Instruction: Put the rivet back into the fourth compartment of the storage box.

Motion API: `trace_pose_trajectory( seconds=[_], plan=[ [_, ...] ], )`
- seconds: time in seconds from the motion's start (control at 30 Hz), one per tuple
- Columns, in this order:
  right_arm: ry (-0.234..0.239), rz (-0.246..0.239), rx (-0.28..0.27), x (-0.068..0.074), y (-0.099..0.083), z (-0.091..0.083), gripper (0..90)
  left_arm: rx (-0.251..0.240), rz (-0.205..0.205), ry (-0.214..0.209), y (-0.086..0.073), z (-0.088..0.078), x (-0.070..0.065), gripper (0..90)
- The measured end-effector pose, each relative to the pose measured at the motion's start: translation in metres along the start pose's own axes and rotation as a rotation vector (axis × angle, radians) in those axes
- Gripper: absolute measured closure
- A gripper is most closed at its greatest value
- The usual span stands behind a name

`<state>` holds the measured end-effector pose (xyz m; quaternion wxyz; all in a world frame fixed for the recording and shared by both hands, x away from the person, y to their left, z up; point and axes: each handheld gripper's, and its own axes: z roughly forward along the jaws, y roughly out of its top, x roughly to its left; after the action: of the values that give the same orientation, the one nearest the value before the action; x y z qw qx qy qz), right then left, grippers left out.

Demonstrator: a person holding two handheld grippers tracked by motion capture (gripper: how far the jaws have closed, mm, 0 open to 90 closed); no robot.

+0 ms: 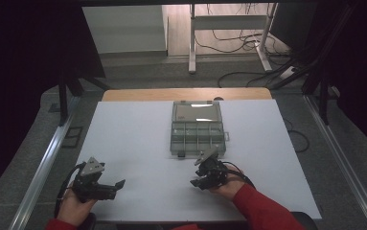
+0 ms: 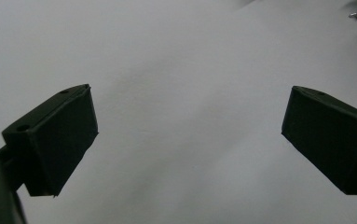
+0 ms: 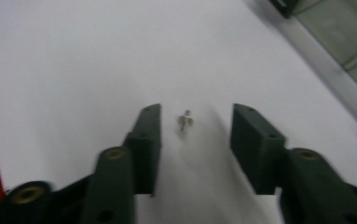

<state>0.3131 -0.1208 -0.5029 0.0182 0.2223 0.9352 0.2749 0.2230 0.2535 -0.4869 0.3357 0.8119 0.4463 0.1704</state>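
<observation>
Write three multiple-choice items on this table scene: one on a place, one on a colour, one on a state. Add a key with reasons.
1. Where does the small metal screw lie?
A. in the organizer box
B. on the white sheet between the right gripper's jaws
C. on the floor

2. What colour is the sleeve on the person's right arm?
A. red
B. blue
C. green

3. How is the lid of the organizer box?
A. shut
B. missing
C. swung open, away from the person

Key: B, the right gripper frames the screw, its pads not touching it; A, red shows in the high view; C, the lid lies flat behind the compartments.
</observation>
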Motion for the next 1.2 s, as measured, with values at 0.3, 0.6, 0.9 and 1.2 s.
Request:
trace_pose_trajectory(
  seconds=[0.3, 0.6, 0.9, 1.2],
  plan=[
    [0.01, -0.027, 0.041, 0.0, 0.001, 0.009, 76.9, 0.001, 0.002, 0.0, 0.0, 0.0, 0.0, 3.8],
    [-0.003, -0.04, 0.052, 0.001, 0.003, 0.01, 86.1, 0.0, 0.002, 0.0, 0.0, 0.0, 0.0, 3.8],
    [0.013, 0.004, -0.003, -0.007, 0.005, -0.002, 86.1, 0.001, 0.001, 0.001, 0.0, 0.0, 0.0, 3.9],
    [0.019, 0.02, -0.051, -0.012, 0.006, -0.013, 86.1, 0.003, 0.001, 0.001, 0.0, 0.0, 0.0, 3.9]
  ],
)
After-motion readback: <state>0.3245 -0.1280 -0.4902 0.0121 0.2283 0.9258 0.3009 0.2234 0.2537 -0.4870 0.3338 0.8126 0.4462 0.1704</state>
